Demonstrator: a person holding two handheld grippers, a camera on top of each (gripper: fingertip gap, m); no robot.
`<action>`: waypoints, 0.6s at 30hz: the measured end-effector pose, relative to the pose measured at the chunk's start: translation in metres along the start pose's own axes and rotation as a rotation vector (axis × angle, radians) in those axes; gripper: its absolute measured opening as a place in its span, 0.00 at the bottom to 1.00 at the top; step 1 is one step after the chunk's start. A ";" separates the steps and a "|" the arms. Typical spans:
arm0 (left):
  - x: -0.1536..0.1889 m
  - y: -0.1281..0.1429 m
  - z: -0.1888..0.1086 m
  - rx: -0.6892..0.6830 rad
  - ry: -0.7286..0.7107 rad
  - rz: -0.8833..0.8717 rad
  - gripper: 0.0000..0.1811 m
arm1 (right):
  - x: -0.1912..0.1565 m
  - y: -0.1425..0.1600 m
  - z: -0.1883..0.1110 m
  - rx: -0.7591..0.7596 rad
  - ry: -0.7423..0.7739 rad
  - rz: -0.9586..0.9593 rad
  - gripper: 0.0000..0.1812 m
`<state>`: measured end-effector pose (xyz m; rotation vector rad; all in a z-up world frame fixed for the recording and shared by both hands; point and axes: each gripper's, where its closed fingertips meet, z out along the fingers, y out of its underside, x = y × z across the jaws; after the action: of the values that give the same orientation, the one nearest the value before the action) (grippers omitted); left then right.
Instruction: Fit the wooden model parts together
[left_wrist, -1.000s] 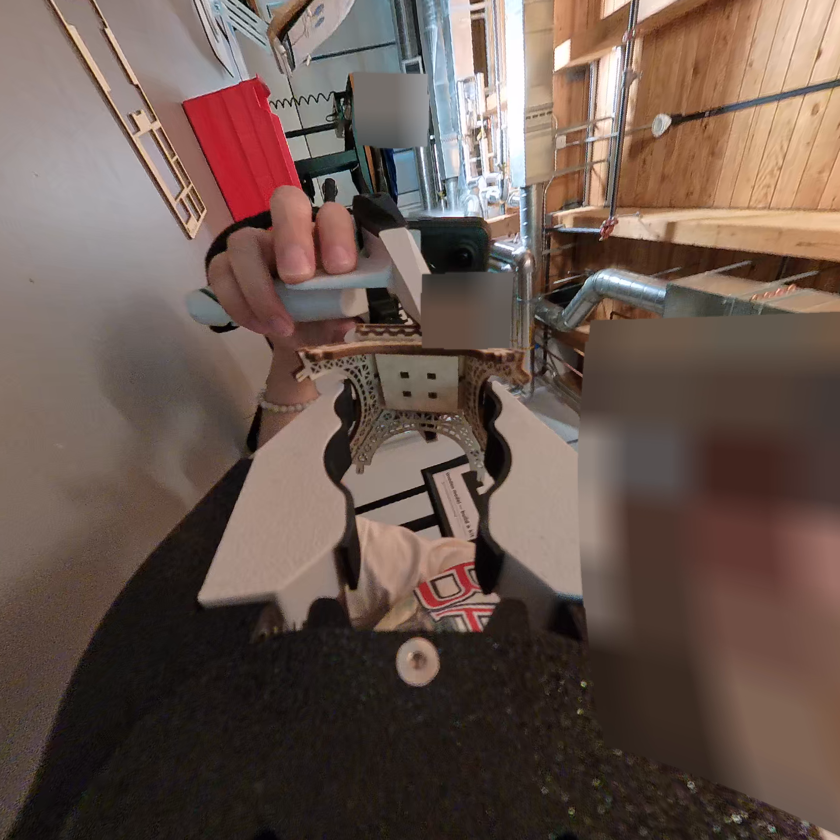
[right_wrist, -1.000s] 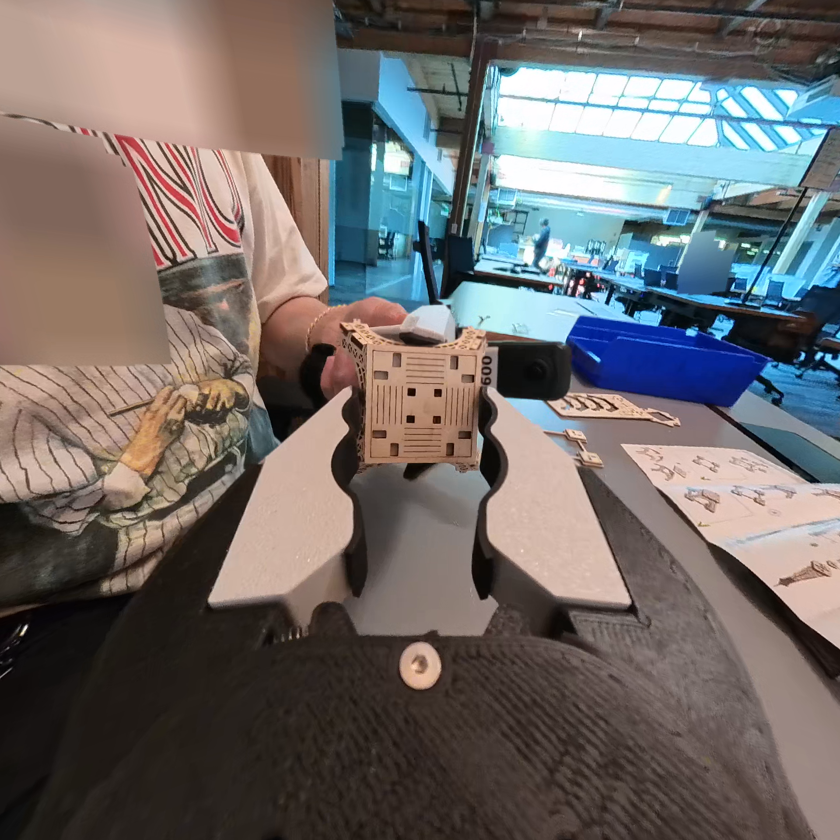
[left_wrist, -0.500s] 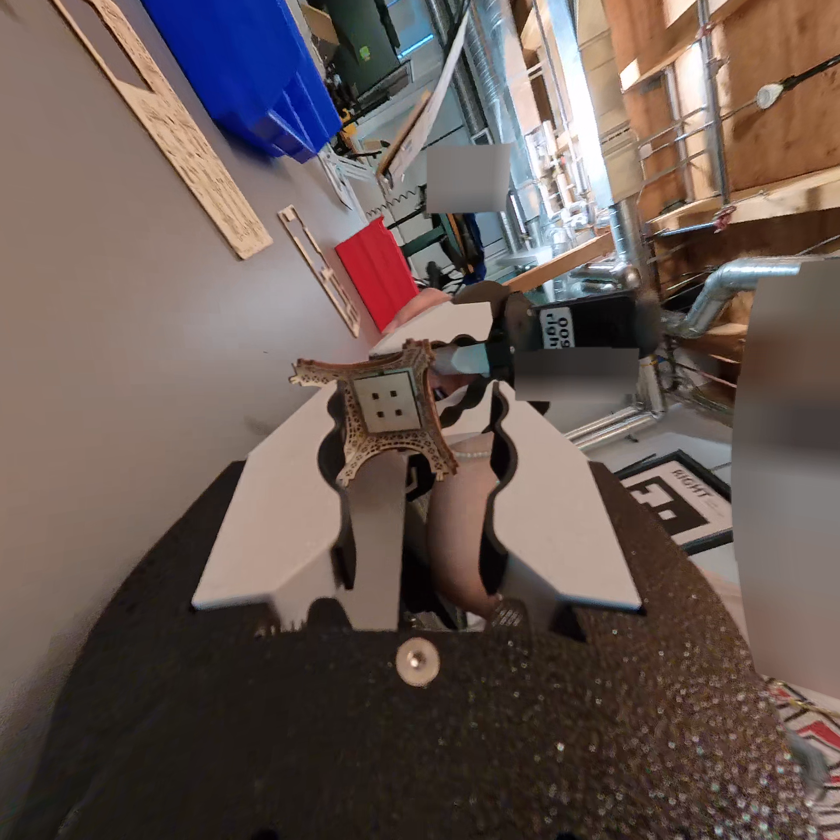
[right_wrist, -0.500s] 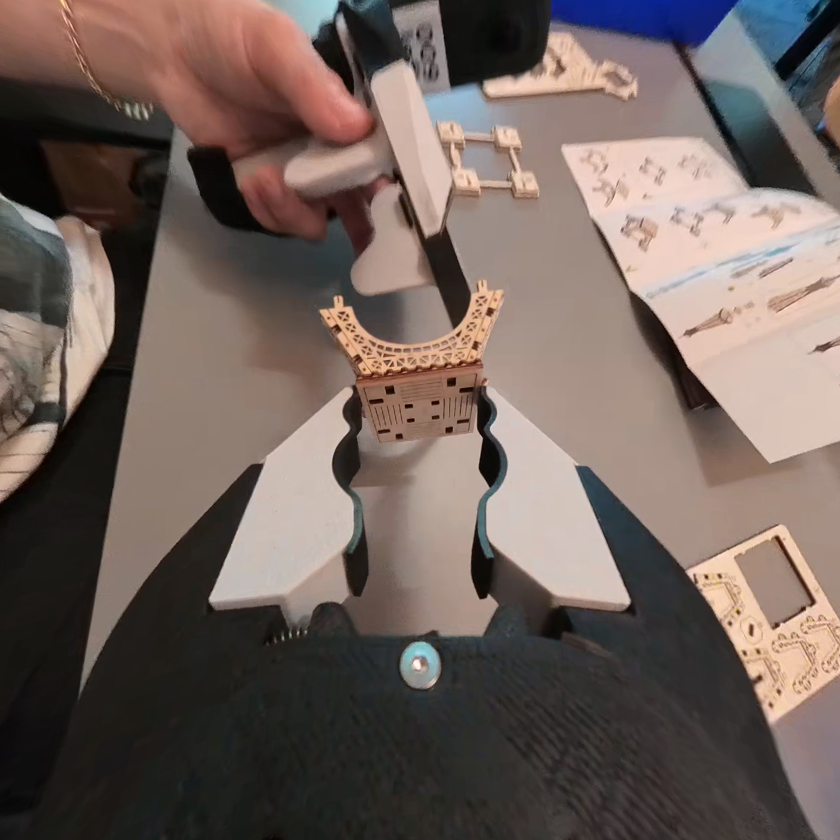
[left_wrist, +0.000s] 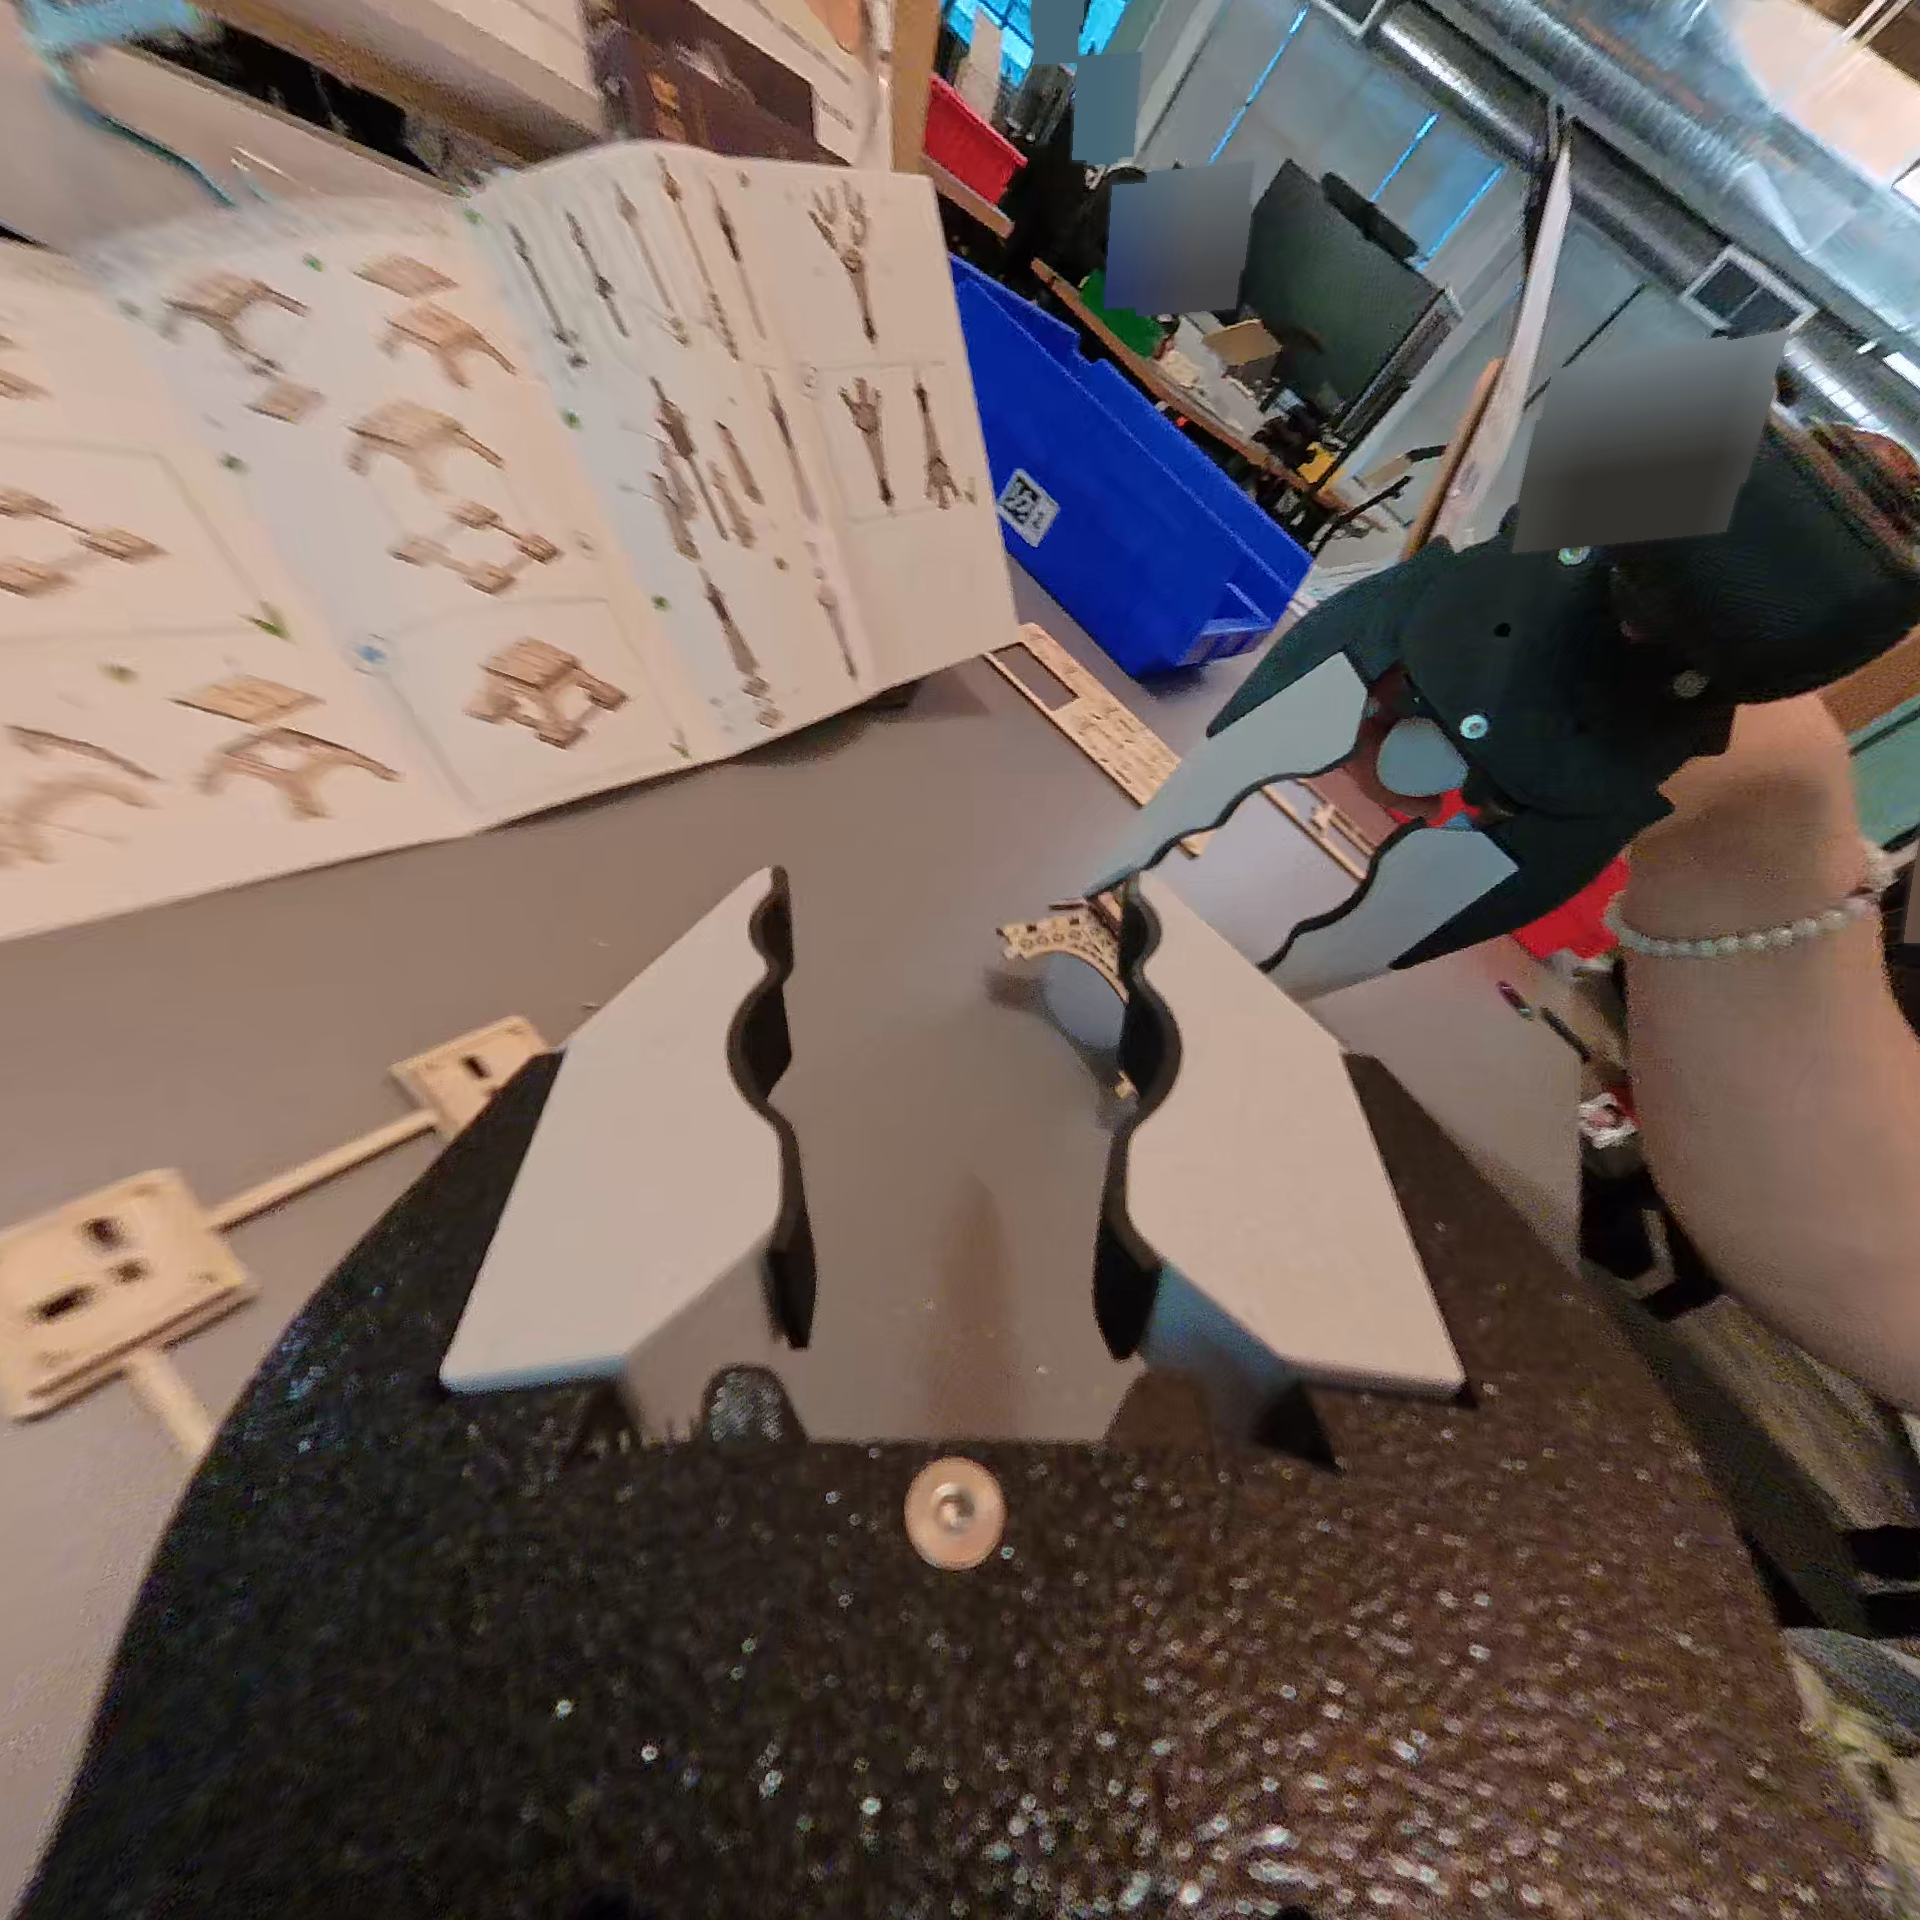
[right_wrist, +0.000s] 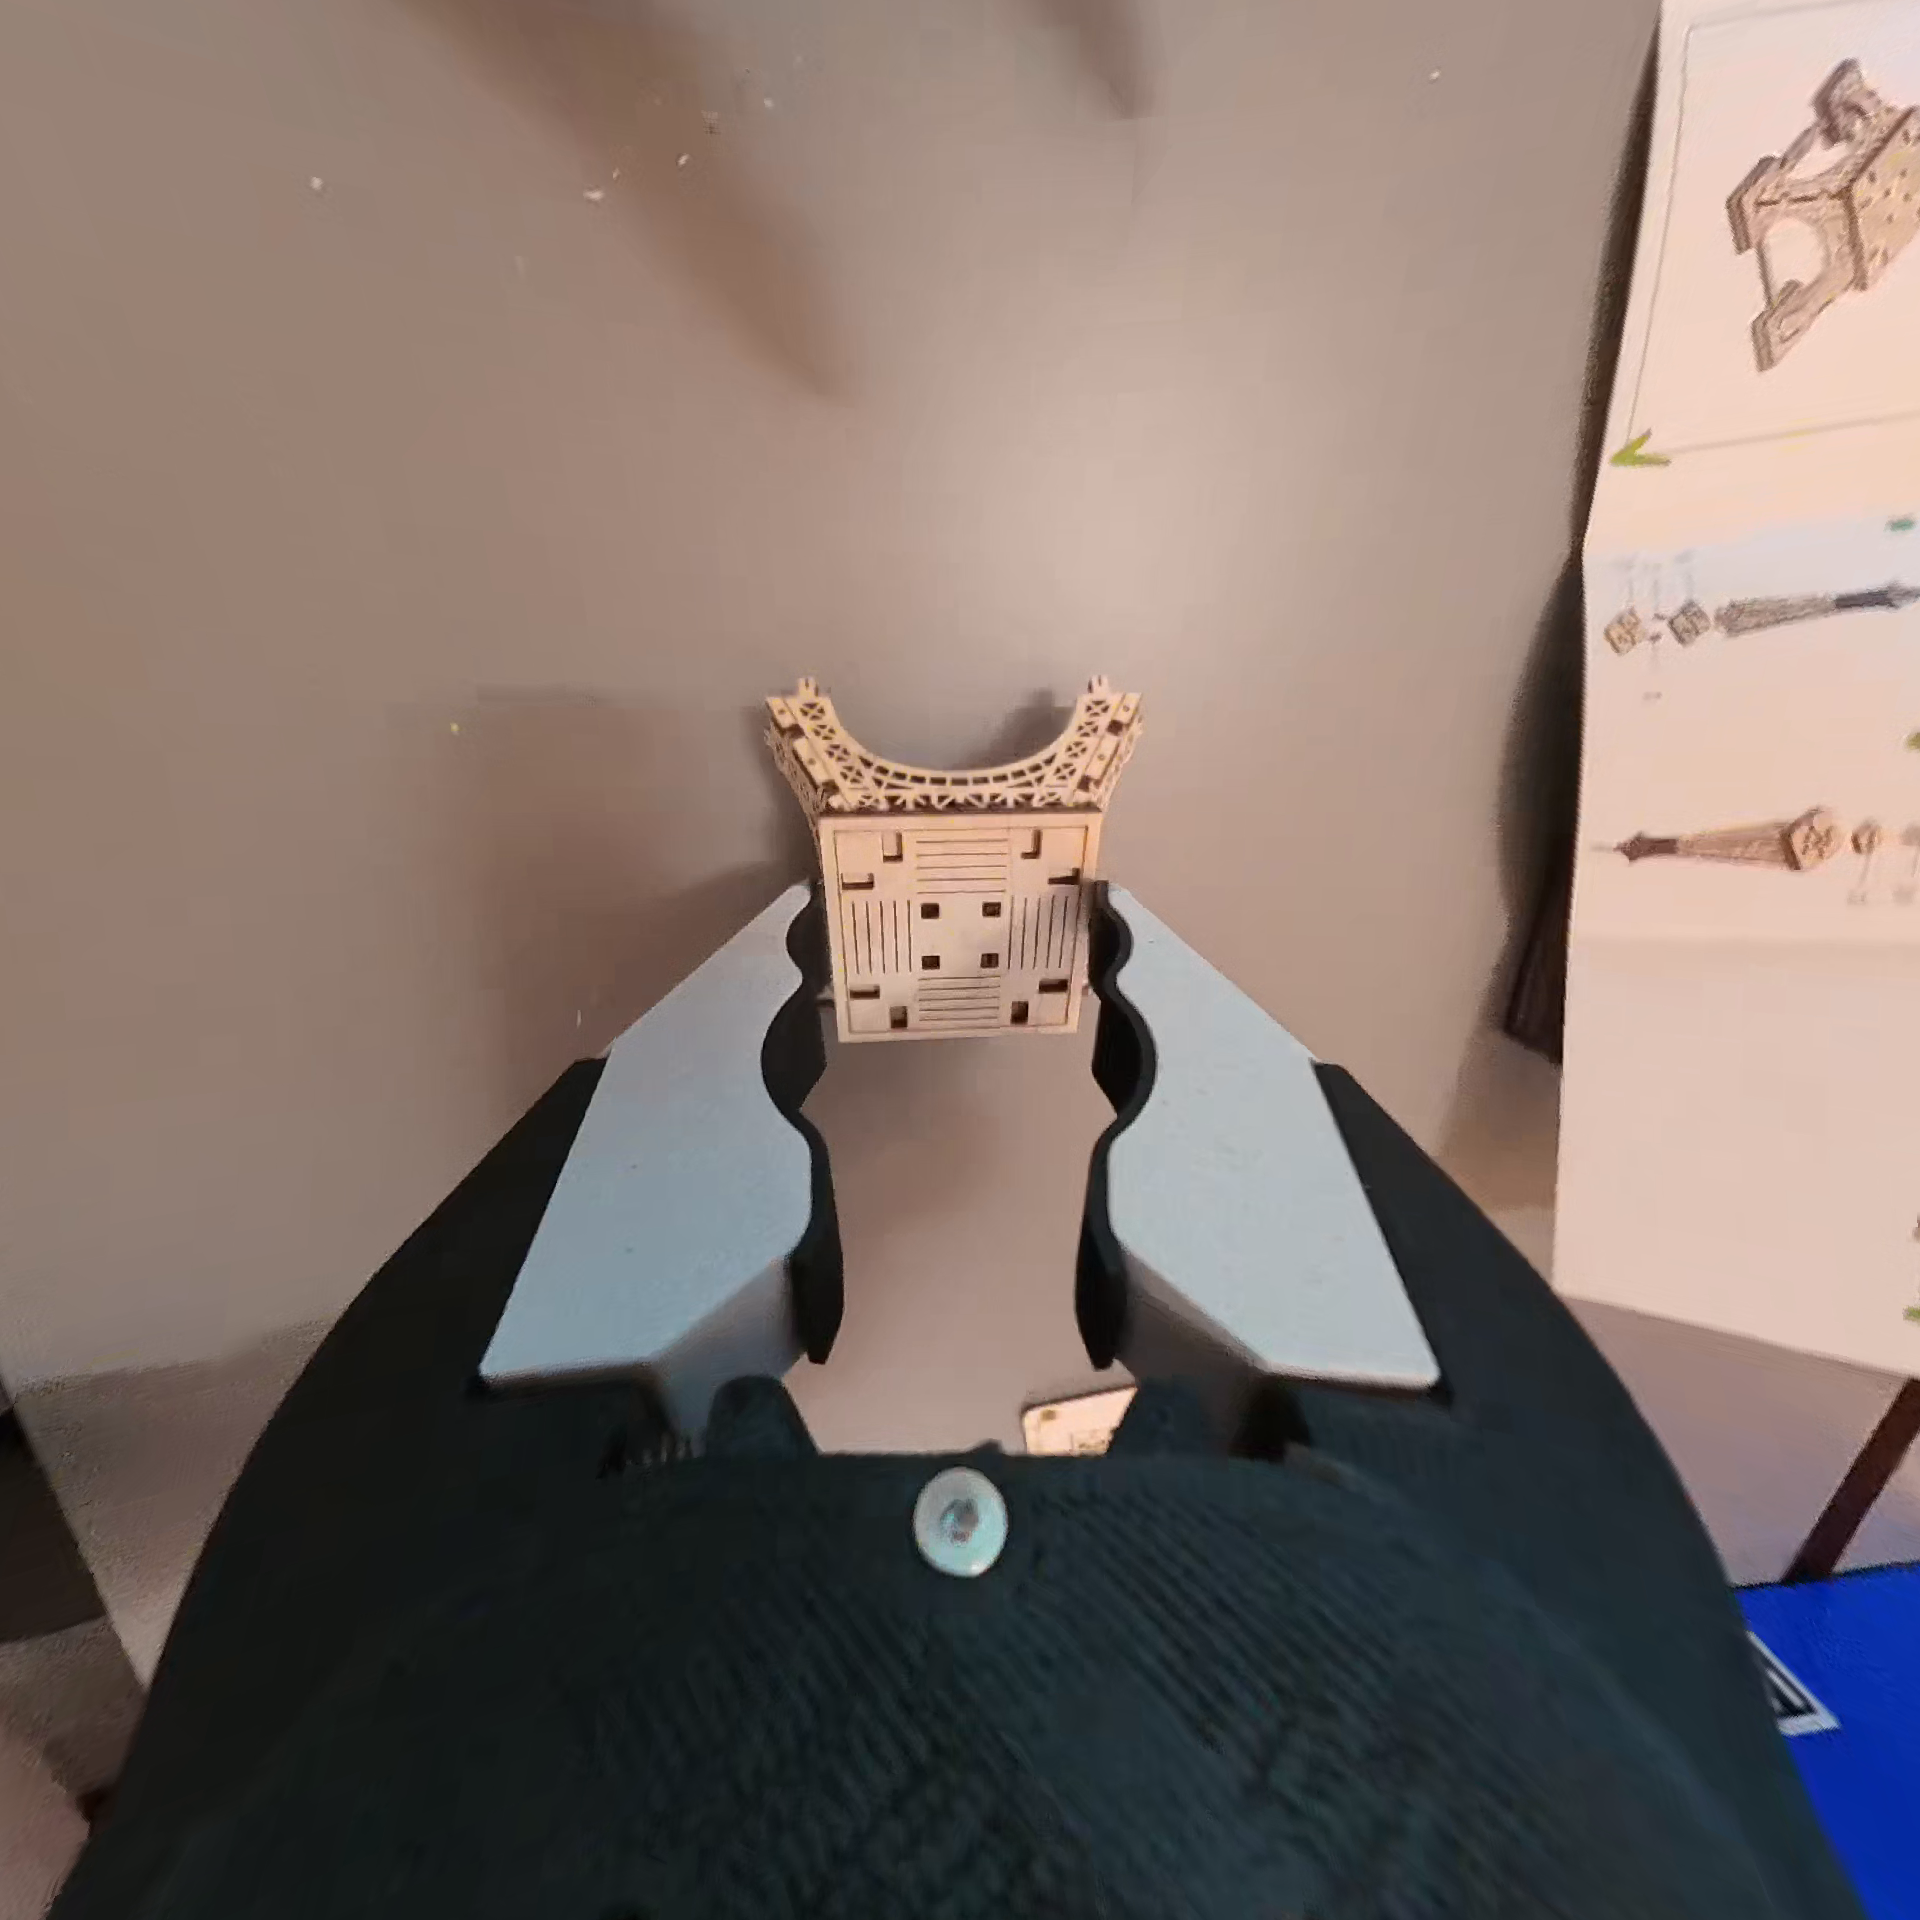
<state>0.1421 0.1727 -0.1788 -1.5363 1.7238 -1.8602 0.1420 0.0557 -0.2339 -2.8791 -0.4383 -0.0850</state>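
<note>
The wooden tower base (right_wrist: 961, 914) is clamped by the right hand-held gripper (right_wrist: 956, 935) at frame centre; the left hand-held gripper (left_wrist: 956, 935) is spread, empty.

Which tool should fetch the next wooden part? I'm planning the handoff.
Left. The left tool is open and empty, beside loose wooden pieces on the table. The right tool is shut on the tower base.
</note>
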 end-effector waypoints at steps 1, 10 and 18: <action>-0.006 -0.004 -0.003 0.001 -0.013 0.017 0.33 | 0.001 -0.003 0.004 -0.014 -0.021 0.004 0.27; -0.003 -0.028 -0.013 0.057 -0.012 0.236 0.32 | 0.003 -0.003 -0.004 0.169 0.030 0.080 0.47; 0.029 -0.011 -0.008 -0.004 0.111 0.464 0.28 | 0.009 0.011 -0.018 0.534 0.108 0.163 0.49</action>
<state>0.1289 0.1606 -0.1529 -0.9361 1.9248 -1.7203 0.1531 0.0435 -0.2179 -2.3585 -0.1688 -0.0813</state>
